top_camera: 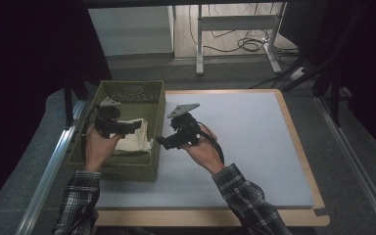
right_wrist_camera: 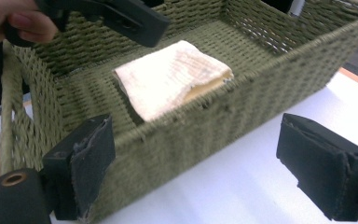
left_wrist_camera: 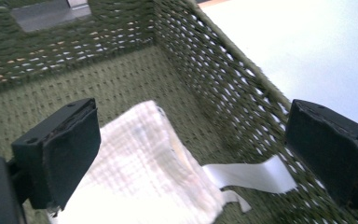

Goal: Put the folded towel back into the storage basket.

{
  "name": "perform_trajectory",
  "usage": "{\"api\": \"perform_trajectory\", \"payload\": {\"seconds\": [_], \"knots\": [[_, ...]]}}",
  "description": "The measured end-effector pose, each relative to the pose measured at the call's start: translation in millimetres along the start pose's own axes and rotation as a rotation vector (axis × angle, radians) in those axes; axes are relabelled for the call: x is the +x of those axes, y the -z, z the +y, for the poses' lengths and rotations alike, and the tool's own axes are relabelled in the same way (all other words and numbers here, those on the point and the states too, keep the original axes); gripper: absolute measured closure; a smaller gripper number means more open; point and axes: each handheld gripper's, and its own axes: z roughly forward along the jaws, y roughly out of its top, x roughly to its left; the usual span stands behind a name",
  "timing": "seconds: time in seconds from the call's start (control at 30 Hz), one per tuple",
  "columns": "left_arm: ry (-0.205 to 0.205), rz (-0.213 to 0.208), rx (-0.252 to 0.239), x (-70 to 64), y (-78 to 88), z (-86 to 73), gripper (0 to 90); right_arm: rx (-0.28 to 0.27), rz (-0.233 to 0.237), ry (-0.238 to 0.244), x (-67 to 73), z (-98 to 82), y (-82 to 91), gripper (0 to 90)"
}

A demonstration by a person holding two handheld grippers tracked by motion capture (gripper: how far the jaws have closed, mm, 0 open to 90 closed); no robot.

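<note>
A woven olive-green basket (top_camera: 115, 169) stands at the left of the table. In it lies a folded cream cloth (top_camera: 133, 138). My left gripper (top_camera: 136, 126) hovers over the cloth inside the basket, jaws wide open with nothing between them. In the left gripper view the cloth (left_wrist_camera: 140, 172) lies below the open gripper (left_wrist_camera: 193, 140), with a white label strip (left_wrist_camera: 251, 175) beside it. My right gripper (top_camera: 160, 142) sits just outside the basket's right wall, also open and holding nothing. The right gripper view looks over the basket wall (right_wrist_camera: 205, 126) at the cloth (right_wrist_camera: 172, 77).
The basket rests on a pale grey mat (top_camera: 245, 147) that covers the wooden table top. Beyond the table's far edge are a desk frame (top_camera: 235, 24) and floor cables (top_camera: 249, 44). Dark curtains hang at both sides.
</note>
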Motion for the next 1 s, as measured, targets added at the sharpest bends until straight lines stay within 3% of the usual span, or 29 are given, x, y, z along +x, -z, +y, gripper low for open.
{"api": "perform_trajectory", "payload": {"seconds": [0.27,0.67,1.0], "knots": [[-0.011,-0.025,-0.023,-19.7,2.4,-1.8,1.7,0.003,-0.004,0.0,-6.4,-16.8,16.7,10.4],[-0.071,-0.046,-0.04,-48.3,8.1,-5.3,1.4,0.009,-0.009,-0.021,-15.0,-43.2,37.1,8.3],[-0.108,-0.095,-0.069,-82.1,6.2,-10.6,1.2,0.004,-0.022,-0.033,-20.6,-64.3,58.7,8.0]]}}
